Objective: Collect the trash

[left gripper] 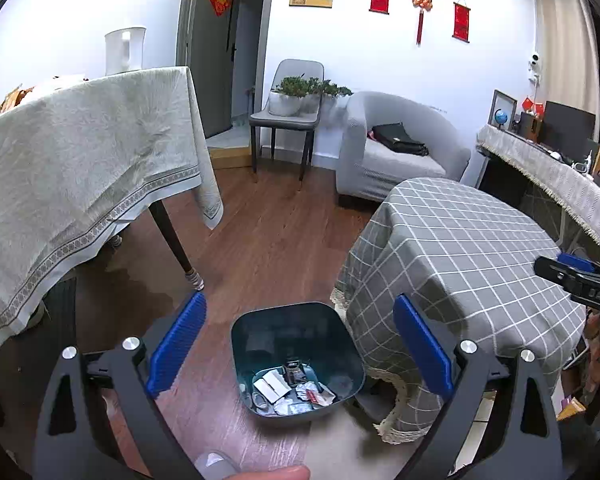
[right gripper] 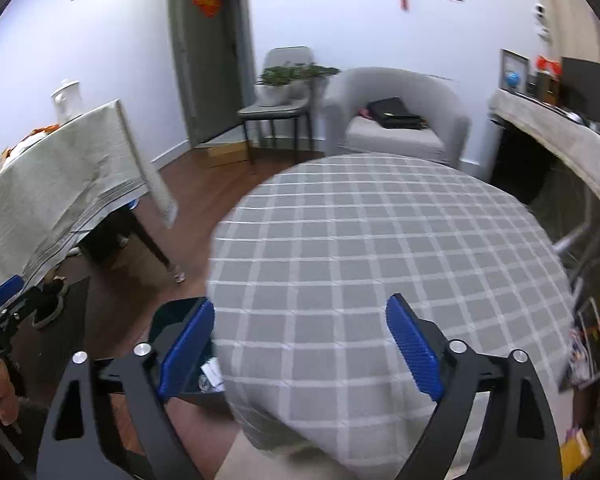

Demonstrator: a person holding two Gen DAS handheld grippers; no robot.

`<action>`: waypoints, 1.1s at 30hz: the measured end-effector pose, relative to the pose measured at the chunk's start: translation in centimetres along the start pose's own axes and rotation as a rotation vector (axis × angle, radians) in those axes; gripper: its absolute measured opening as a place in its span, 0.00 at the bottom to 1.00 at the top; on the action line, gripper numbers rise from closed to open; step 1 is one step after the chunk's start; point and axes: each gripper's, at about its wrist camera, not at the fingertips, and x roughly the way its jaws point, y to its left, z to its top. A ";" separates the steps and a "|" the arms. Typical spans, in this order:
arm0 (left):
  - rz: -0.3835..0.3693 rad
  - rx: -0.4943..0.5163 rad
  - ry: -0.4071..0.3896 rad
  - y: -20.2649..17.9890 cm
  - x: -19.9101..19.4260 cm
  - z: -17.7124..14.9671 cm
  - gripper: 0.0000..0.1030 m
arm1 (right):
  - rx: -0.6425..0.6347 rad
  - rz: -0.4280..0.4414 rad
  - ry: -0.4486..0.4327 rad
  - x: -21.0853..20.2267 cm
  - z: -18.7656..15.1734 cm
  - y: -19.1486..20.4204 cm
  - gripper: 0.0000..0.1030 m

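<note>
A: Where do we find the trash?

B: We see it as a heap of crumpled white wrappers and paper scraps (left gripper: pixel 292 392) lying in the bottom of a dark teal, square plastic bin with rounded corners (left gripper: pixel 340 328). The bin stands upright on the brown wood-plank floor (left gripper: pixel 268 232), its open mouth facing up. It is about as wide as it is deep, so we can name no long axis. It sits just beside the round table draped in a grey cloth with a white grid (left gripper: pixel 460 248), close against the cloth's hanging edge.

A: How are our hands set?

B: Our left gripper (left gripper: pixel 300 340) tilts downward over the bin. Its blue ribbed pads (left gripper: pixel 176 344) stand spread wide apart with nothing between them but air. A fingertip shows at the bottom edge of that view.

A: And where is the bin relative to it?

B: Below and ahead, framed between the two pads, touching neither.

A: The other one?

B: Our right gripper (right gripper: pixel 300 344) also angles down, over the checked table. Its jaws are spread wide and hold nothing. The bin (right gripper: pixel 172 320) shows only partly, behind its left pad (right gripper: pixel 188 344), at the table's left edge. In the left view, the right gripper's black body pokes in from the right over the table.
</note>
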 end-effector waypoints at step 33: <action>-0.013 0.084 -0.003 -3.8 -0.2 -2.5 0.94 | -0.078 0.027 -0.060 -5.2 -4.5 -3.4 0.97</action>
